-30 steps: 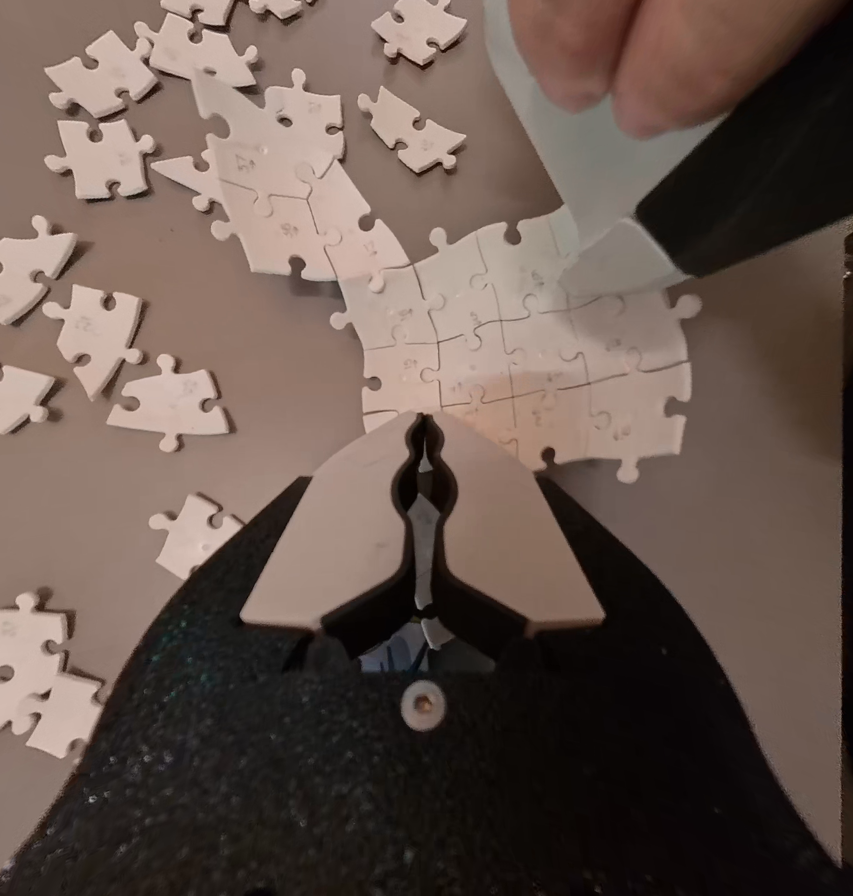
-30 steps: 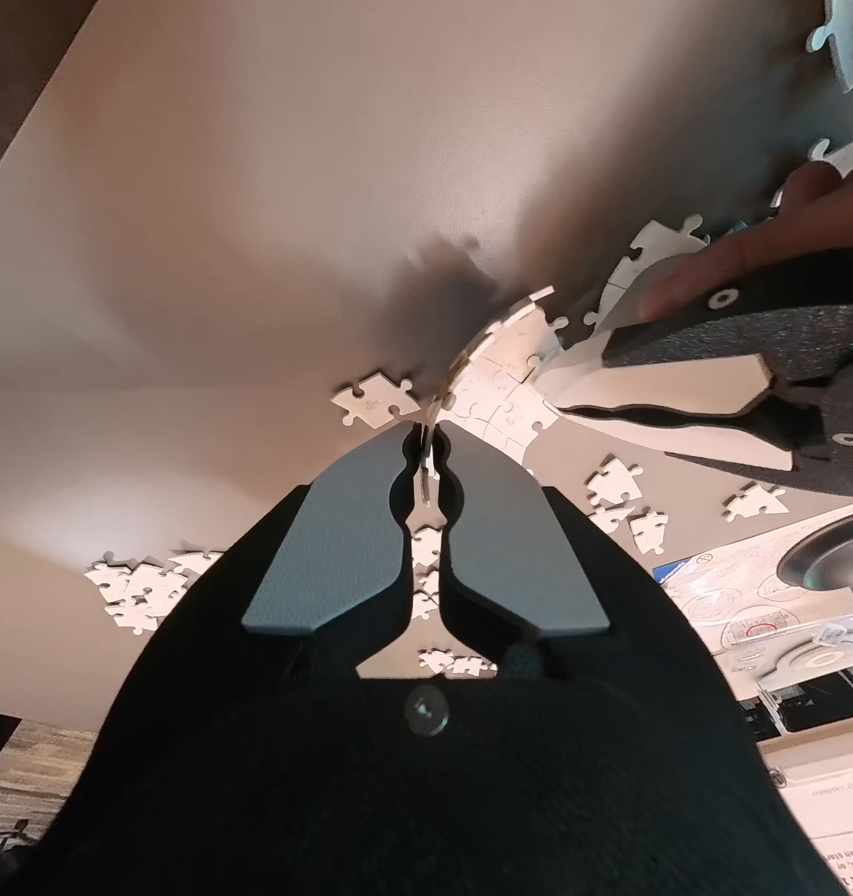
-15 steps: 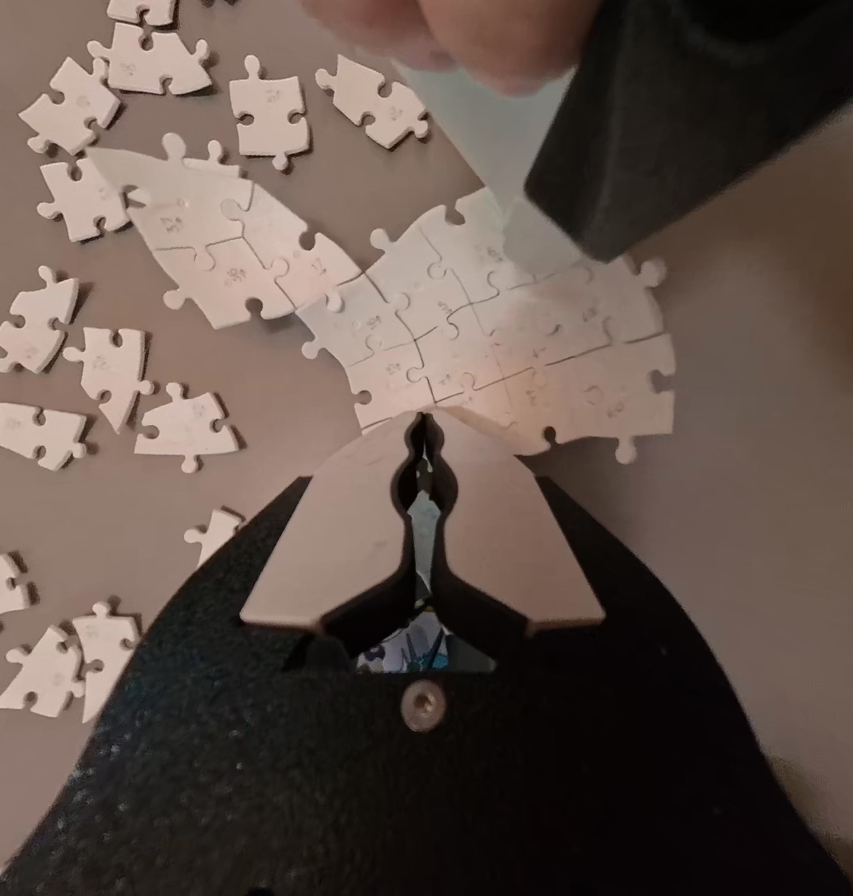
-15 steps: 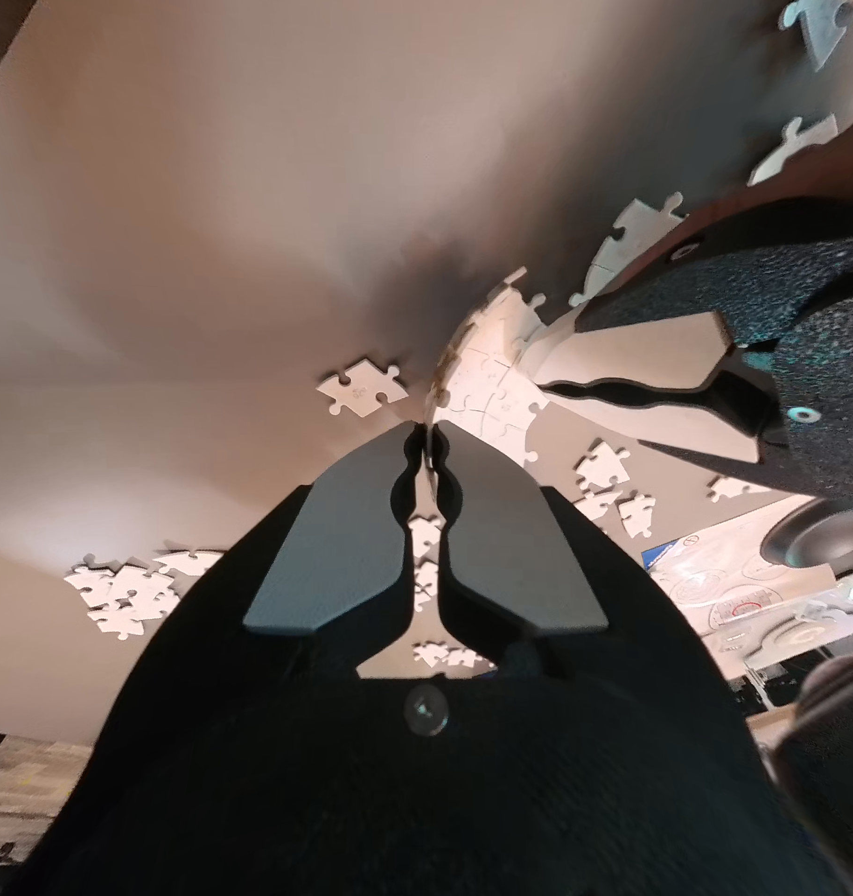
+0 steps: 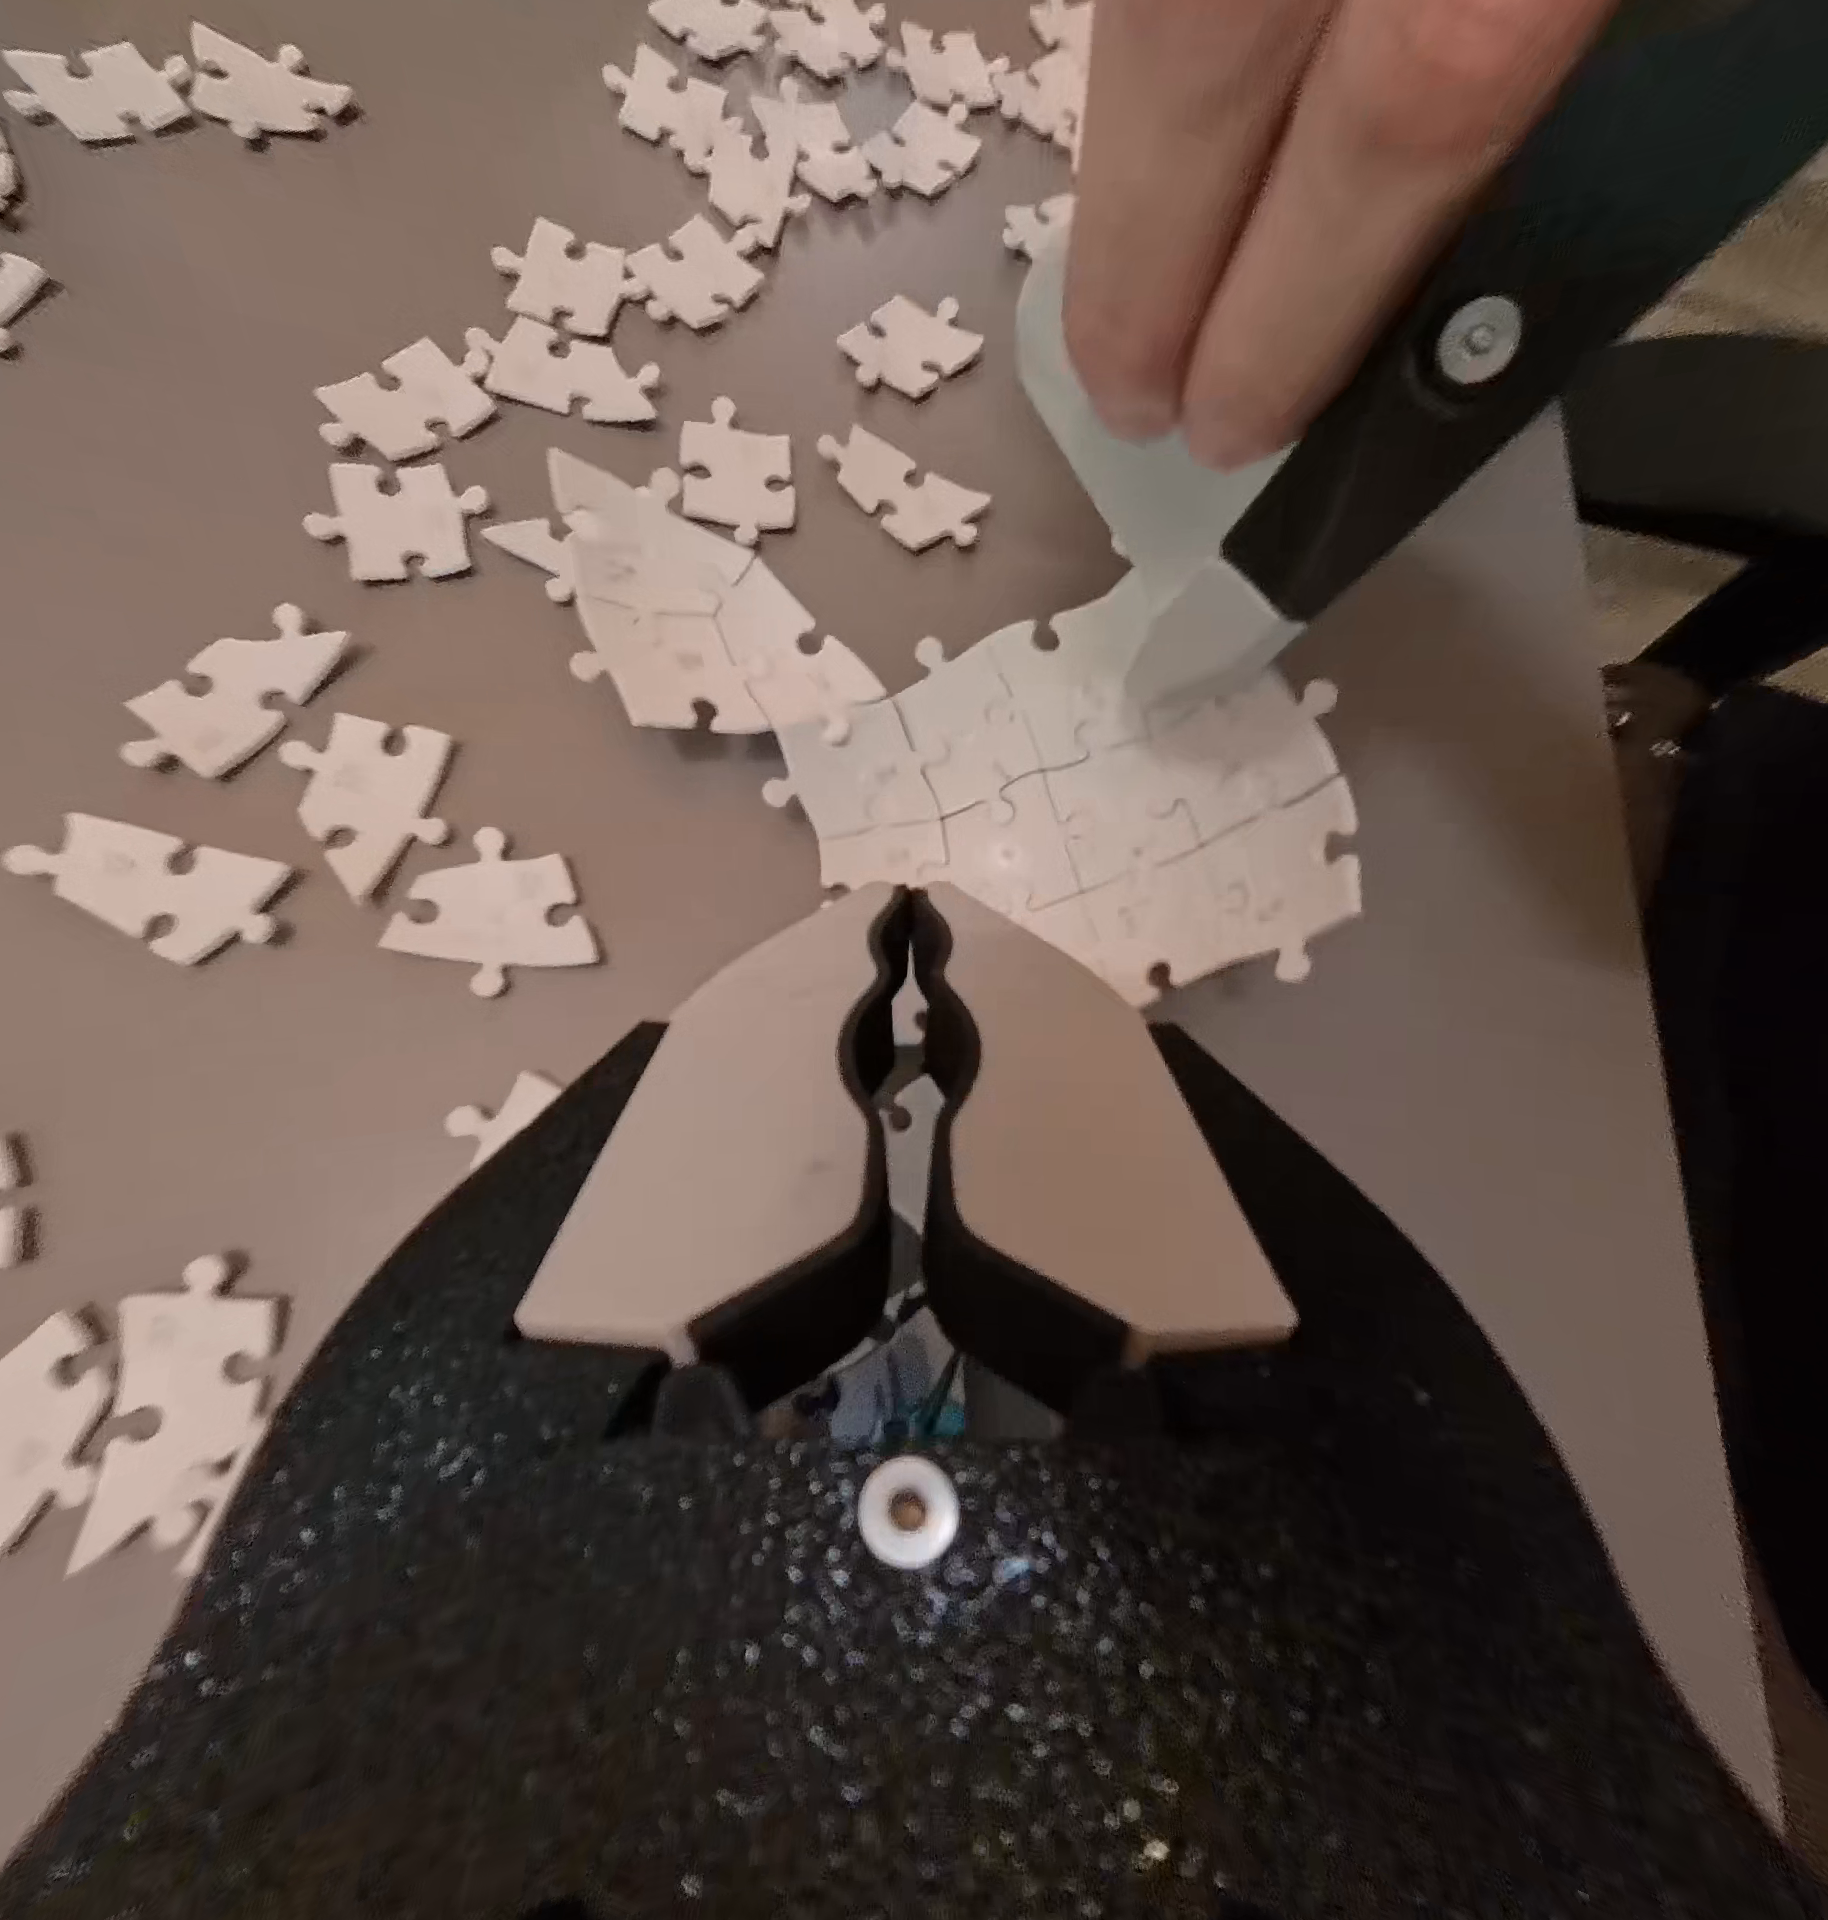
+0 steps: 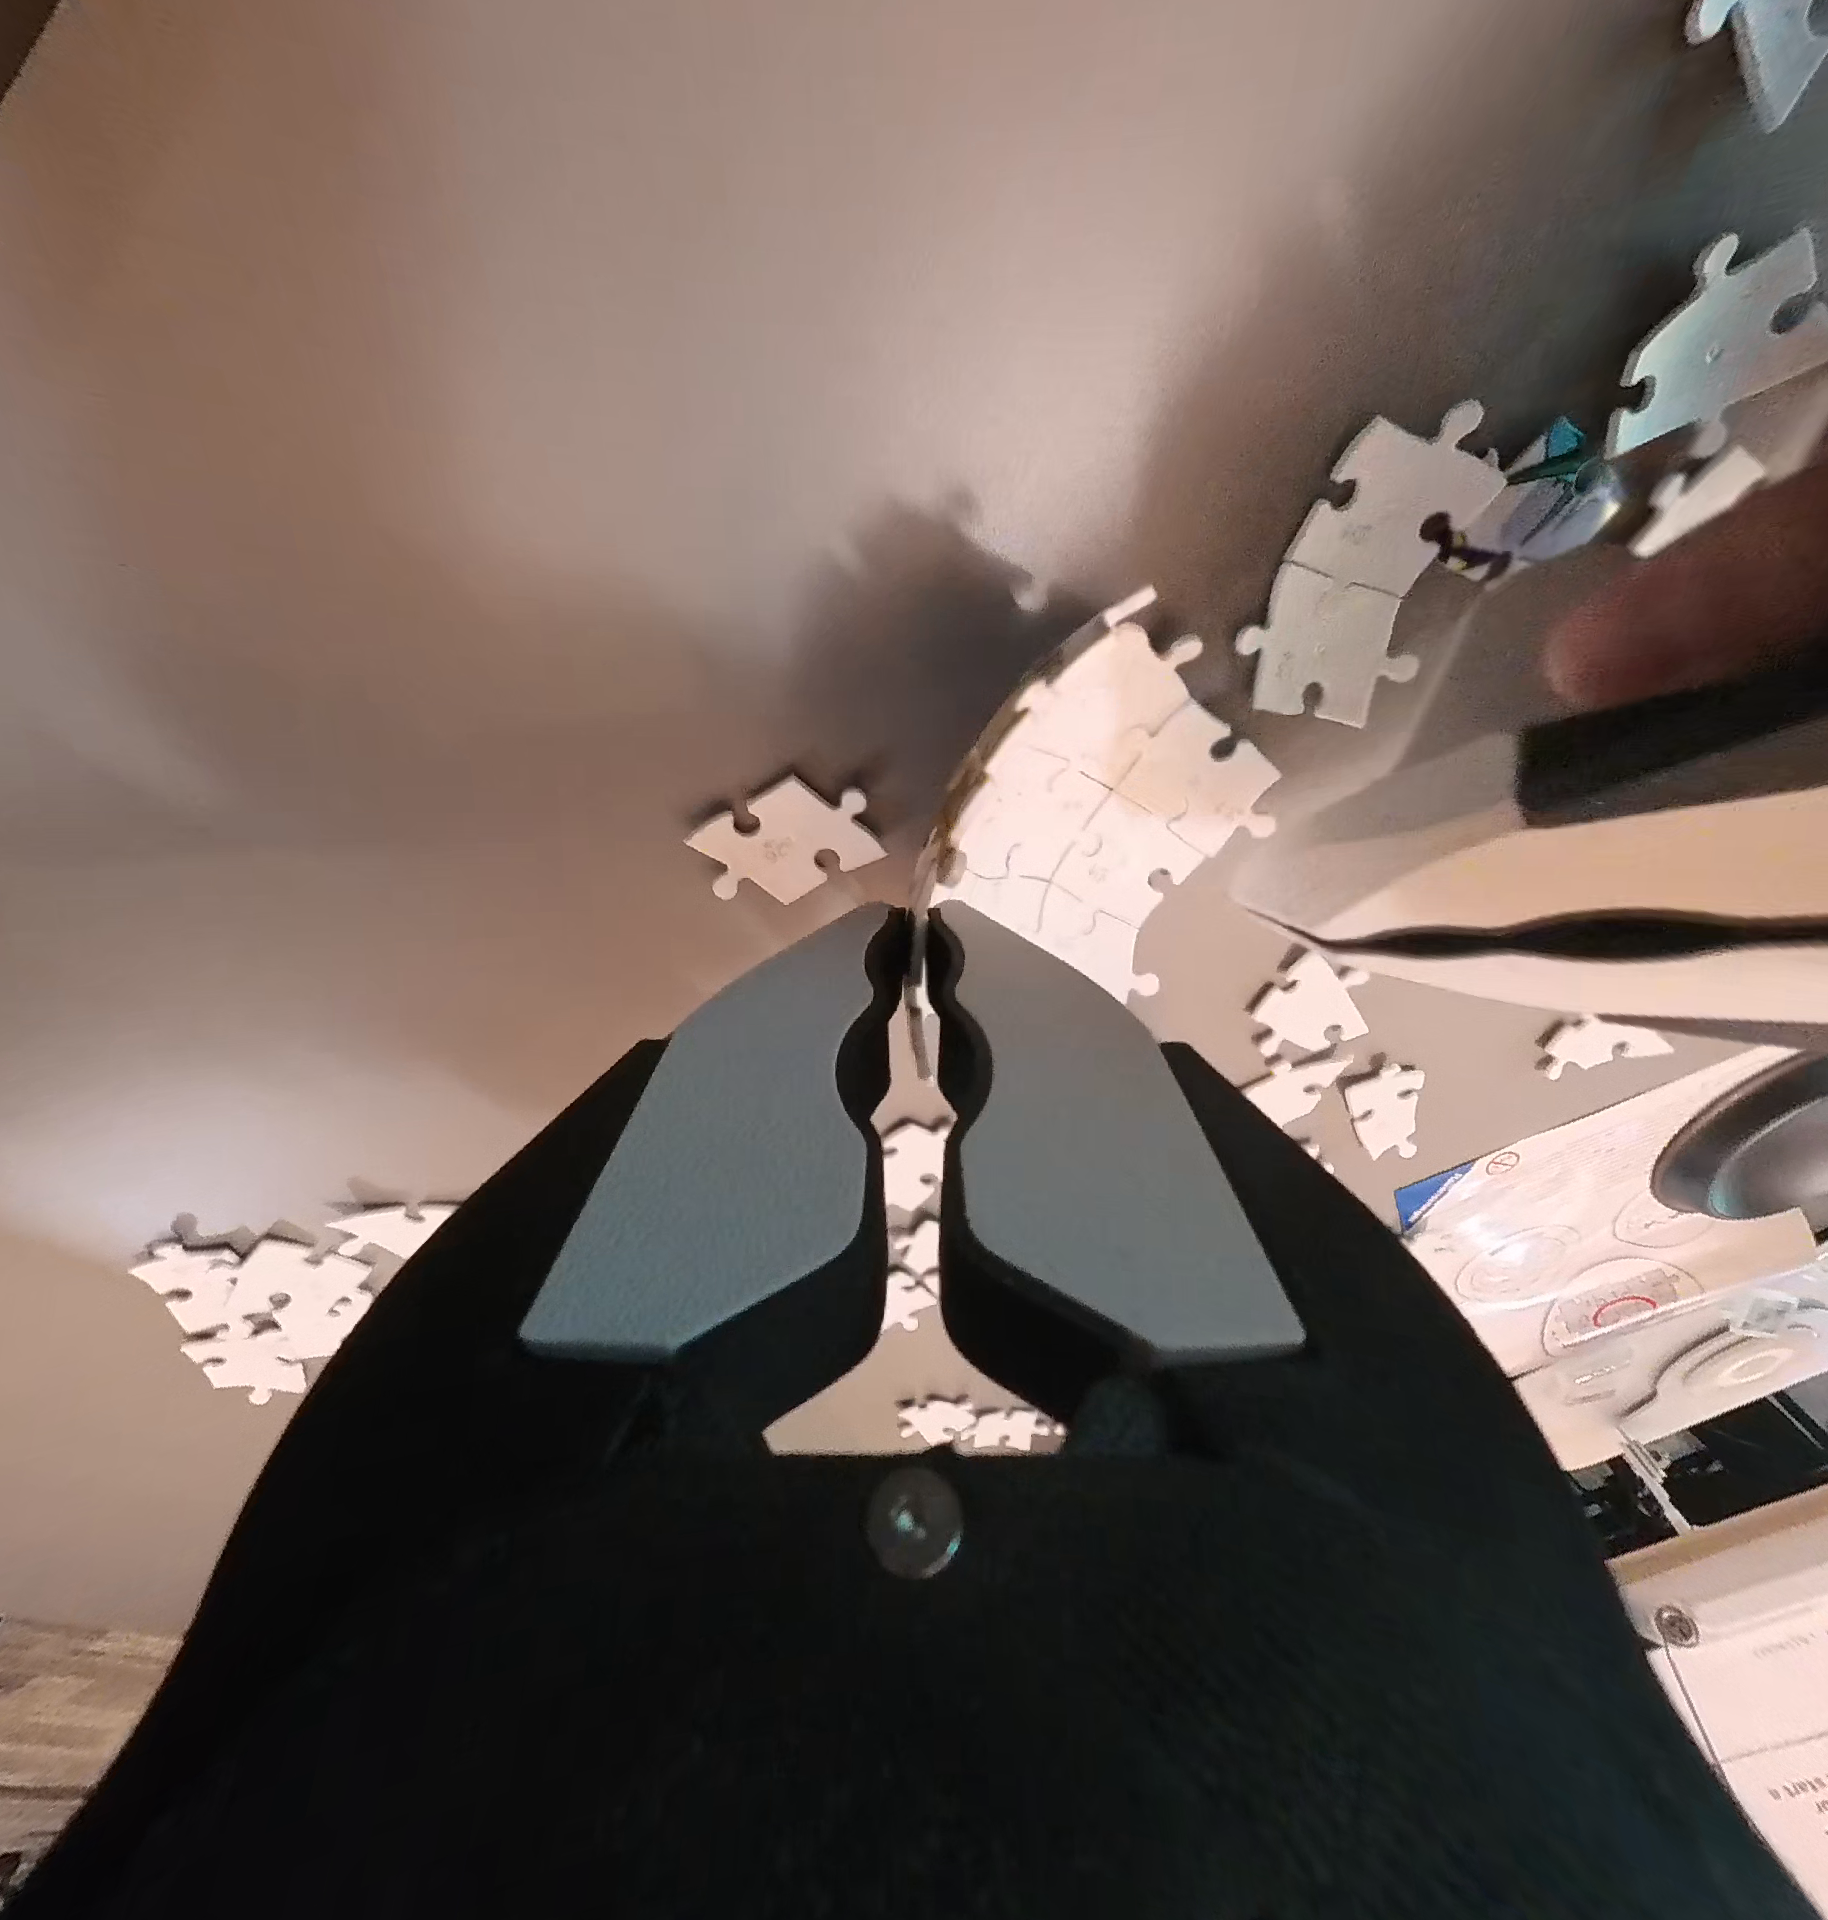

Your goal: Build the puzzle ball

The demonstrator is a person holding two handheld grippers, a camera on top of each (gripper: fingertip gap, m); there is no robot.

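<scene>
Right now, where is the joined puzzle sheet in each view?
Left wrist view: the sheet lies at centre right, just beyond the left gripper.
Right wrist view: the sheet curves up right of centre.
Shared landmark: the right gripper pinches its edge.

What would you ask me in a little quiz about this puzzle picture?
1. True or false: the left gripper is wide open.
2. What does the right gripper pinch? A: a cup. B: the edge of the joined section. C: nothing.
3. Fill in: the loose pieces on the table are all ____ in colour.

Key: 1 false, its jaws are closed on the joined section too. 2 B. 3 white.
</scene>
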